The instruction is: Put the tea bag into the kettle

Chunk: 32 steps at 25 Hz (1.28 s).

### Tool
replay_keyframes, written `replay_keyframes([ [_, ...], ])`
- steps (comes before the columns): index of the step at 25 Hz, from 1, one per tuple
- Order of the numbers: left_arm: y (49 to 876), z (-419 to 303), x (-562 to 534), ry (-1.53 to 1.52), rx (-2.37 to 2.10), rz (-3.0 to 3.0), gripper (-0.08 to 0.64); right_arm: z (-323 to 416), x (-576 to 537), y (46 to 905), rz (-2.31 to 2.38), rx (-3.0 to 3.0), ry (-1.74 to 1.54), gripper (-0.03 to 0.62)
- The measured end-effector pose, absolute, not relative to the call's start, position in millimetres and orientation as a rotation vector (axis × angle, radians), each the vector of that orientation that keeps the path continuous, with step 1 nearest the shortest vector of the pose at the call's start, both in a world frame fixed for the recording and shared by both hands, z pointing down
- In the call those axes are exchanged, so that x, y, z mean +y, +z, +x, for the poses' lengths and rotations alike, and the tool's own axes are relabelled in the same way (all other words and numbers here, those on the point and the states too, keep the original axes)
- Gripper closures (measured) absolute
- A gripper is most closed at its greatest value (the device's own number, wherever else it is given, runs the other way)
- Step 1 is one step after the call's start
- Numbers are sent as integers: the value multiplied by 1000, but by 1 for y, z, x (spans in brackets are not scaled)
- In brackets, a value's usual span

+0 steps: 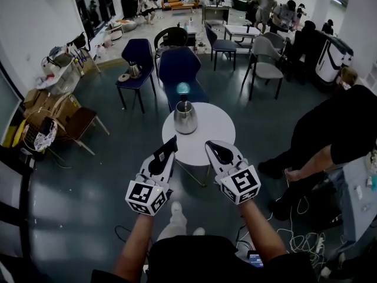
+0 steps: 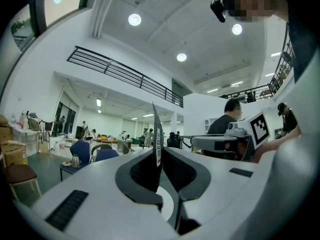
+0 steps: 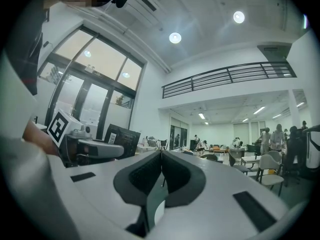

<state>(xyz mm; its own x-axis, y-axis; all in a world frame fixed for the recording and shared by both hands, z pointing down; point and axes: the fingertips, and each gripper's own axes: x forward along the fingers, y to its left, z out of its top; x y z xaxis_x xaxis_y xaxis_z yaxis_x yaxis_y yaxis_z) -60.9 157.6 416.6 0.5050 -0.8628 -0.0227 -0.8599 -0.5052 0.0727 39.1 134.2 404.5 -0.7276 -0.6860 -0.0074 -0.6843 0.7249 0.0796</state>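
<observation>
Note tea bag [image 2: 158, 134] clamped edge-up in left gripper [image 1: 169, 146], well short of kettle [image 1: 185, 117] on table [image 1: 218, 128]. Note right gripper [image 1: 212, 148] closed on nothing. Treat as light, thin, limp, probably tearable: pinch flat faces near one edge; avoid hard squeezing.

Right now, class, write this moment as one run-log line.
left gripper: shut on thin printed tea bag | right gripper: shut, empty | shiny metal kettle: on round white table, untouched
</observation>
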Motion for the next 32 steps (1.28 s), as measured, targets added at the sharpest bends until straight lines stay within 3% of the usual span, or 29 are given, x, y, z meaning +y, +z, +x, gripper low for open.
replay_keyframes([
  [32, 414, -100, -17, -59, -1437, 2718, 525, -2, -35, 402, 1238, -2860, -81, 572],
])
